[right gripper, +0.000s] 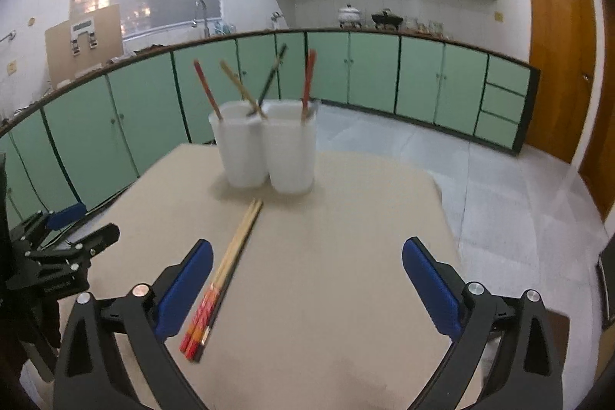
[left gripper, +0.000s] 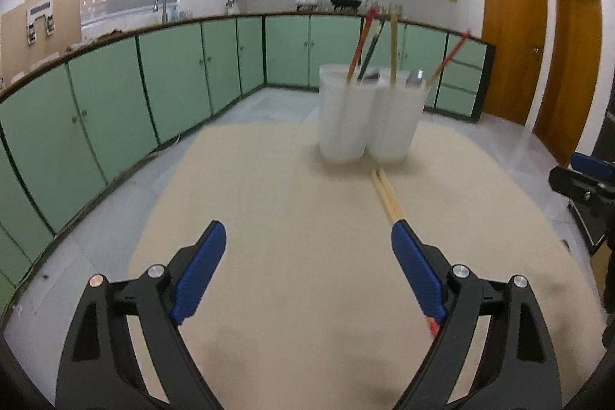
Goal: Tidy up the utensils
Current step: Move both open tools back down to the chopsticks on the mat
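the loose bundle of wooden chopsticks with red-orange handle ends (right gripper: pixel 223 275) lies flat on the beige tabletop (right gripper: pixel 326 275), just inside the left jaw of the right gripper (right gripper: pixel 307 285) and under the right jaw of the left gripper (left gripper: pixel 307 268). both sets of jaws stand spread wide, pinching nothing. the long axis runs away from the jaws: pale tips point toward the two white plastic holders (right gripper: pixel 265 148), coloured ends lie nearest. judged light, stiff, thin and prone to roll or scatter. best taken across the middle, all sticks together, so they do not splay.
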`<state>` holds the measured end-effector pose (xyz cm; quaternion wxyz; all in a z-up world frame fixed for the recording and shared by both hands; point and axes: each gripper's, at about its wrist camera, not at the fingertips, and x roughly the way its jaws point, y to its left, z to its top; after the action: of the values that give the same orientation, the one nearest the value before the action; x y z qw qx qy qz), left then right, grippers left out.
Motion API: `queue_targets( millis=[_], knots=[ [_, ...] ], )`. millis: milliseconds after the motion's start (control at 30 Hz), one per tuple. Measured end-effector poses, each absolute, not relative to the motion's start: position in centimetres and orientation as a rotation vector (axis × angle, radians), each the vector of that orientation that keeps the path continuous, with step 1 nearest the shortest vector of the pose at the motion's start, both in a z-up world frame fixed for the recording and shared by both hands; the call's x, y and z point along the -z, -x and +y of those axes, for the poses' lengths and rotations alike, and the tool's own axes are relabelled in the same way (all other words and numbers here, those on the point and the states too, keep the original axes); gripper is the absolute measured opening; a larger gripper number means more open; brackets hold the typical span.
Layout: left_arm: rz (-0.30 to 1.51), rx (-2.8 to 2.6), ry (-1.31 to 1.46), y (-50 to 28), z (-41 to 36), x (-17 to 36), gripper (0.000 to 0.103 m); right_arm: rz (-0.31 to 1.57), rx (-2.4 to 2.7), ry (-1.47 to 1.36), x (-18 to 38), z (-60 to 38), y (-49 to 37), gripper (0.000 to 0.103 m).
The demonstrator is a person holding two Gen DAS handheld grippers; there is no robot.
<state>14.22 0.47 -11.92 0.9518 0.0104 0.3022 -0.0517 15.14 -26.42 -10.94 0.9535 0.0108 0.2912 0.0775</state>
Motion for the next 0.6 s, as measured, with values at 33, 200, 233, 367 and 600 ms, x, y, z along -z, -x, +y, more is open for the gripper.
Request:
queue_targets(
  millis=[33, 200, 233, 367, 600],
  knots=[
    [0.621, 0.1, -0.021, -14.0, 0.6, 12.5, 0.085, 0.6, -0.154, -0.029, 11.4, -26.4, -14.9, 0.097],
    [0.642, 0.099, -0.014, -12.7, 0.7, 14.7, 0.085, 0.645, -0.142, -0.049, 14.1, -25.8, -14.1, 0.097],
    [0.649, 0.097, -0.014, -12.5, 0.8, 15.1, 0.085, 0.65, -0.142, -0.048, 14.5, -25.6, -14.0, 0.097],
    [0.682, 0.092, -0.017, -12.4, 0.8, 15.9, 0.085, 0.686, -0.154, -0.047, 16.0, -24.5, -13.3, 0.096],
    [0.721, 0.088, -0.017, -12.6, 1.1, 16.2, 0.087, 0.763, -0.182, -0.055, 18.1, -22.7, -12.2, 0.08]
  ],
)
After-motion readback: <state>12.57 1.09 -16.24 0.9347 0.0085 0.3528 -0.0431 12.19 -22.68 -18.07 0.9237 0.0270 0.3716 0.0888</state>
